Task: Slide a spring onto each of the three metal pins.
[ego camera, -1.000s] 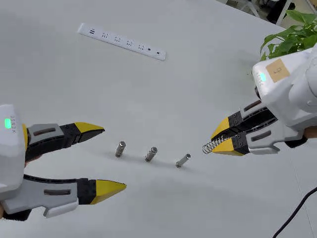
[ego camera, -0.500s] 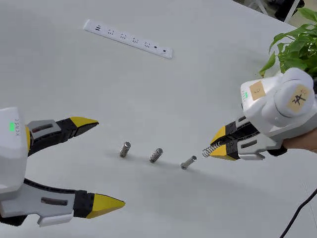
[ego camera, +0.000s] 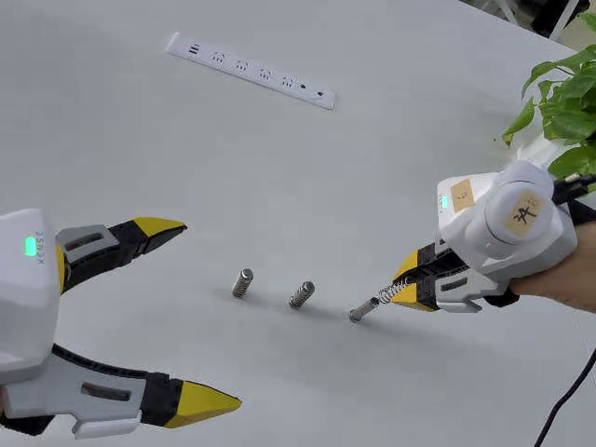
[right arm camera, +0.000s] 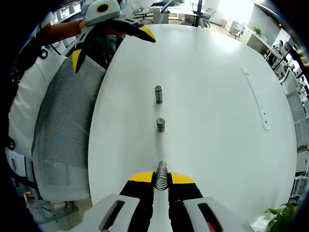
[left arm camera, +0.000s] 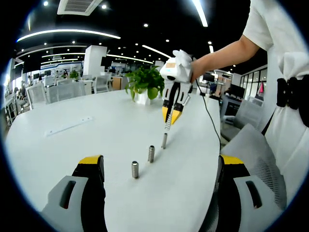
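Silvery spring (ego camera: 395, 291), yellow-tipped right tool (ego camera: 404, 283)

Three upright metal pins stood in a row. The left pin (ego camera: 242, 282) and middle pin (ego camera: 301, 294) wore springs; a third spring (ego camera: 395, 291), clamped in the right tool (ego camera: 407, 283), met the top of the bare pin (ego camera: 363, 310).

Head view looks down; gripper views oppose (sharing pins (ego camera: 301, 294)).

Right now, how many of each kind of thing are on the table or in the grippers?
Metal pins: 3
Springs: 3, two on pins, one in the right gripper
Power strip: 1
Plant: 1
Total: 8
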`<action>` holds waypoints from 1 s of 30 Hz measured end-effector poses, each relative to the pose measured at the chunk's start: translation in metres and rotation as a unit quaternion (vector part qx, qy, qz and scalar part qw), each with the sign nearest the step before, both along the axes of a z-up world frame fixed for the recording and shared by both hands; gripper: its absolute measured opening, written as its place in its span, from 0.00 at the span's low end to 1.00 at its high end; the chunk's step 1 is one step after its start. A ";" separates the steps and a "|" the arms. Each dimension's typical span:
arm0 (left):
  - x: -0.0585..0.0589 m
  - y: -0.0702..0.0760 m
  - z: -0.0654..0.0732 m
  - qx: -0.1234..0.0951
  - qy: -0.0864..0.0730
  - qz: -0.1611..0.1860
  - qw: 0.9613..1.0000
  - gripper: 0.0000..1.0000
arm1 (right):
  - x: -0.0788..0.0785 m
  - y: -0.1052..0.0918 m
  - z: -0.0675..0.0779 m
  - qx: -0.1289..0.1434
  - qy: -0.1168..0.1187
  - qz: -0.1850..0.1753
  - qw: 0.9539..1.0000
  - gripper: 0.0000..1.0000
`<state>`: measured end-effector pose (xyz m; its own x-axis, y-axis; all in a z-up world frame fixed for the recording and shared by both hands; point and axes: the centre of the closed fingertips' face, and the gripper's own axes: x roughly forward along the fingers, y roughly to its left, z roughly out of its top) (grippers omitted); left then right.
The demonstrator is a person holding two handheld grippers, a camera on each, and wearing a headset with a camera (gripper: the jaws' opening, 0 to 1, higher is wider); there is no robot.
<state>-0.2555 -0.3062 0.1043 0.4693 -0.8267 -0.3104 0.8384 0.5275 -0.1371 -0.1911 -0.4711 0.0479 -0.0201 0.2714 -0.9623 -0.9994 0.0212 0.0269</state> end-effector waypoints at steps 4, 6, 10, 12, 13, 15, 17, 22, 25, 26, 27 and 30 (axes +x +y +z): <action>0.001 0.000 -0.002 0.000 0.001 0.001 1.000 0.97 | -0.001 0.000 -0.002 -0.001 0.005 0.003 1.000 0.07; 0.000 0.000 -0.003 0.000 0.003 0.001 1.000 0.97 | -0.001 -0.001 -0.004 -0.004 0.006 0.005 1.000 0.07; 0.000 -0.001 -0.003 -0.002 0.004 0.001 1.000 0.97 | 0.000 -0.002 -0.006 -0.006 0.006 0.006 1.000 0.07; 0.000 -0.002 -0.003 -0.003 0.005 0.001 1.000 0.97 | 0.001 -0.002 -0.007 -0.006 0.006 0.005 1.000 0.07; 0.000 -0.002 -0.003 -0.004 0.005 0.000 1.000 0.97 | 0.001 -0.002 -0.007 -0.006 0.007 0.005 1.000 0.07; 0.000 -0.002 -0.003 -0.005 0.007 0.000 1.000 0.97 | 0.001 -0.002 -0.008 -0.008 0.008 0.007 1.000 0.07; 0.000 -0.002 -0.004 -0.005 0.008 0.000 1.000 0.97 | 0.000 -0.002 -0.009 -0.008 0.008 0.009 1.000 0.07; -0.001 -0.003 -0.004 -0.006 0.009 -0.002 1.000 0.97 | 0.000 -0.001 -0.011 -0.008 0.008 0.010 1.000 0.07; -0.001 -0.004 -0.003 -0.007 0.009 -0.002 1.000 0.97 | 0.000 0.000 -0.011 -0.008 0.009 0.010 1.000 0.07; -0.002 -0.004 -0.003 -0.008 0.009 -0.003 1.000 0.97 | 0.000 0.000 -0.012 -0.008 0.009 0.009 1.000 0.07; -0.002 -0.004 -0.003 -0.008 0.009 -0.003 1.000 0.97 | 0.000 0.000 -0.013 -0.009 0.011 0.009 1.000 0.07; -0.003 -0.005 -0.003 -0.010 0.011 -0.005 1.000 0.97 | -0.001 0.001 -0.014 -0.010 0.011 0.011 1.000 0.07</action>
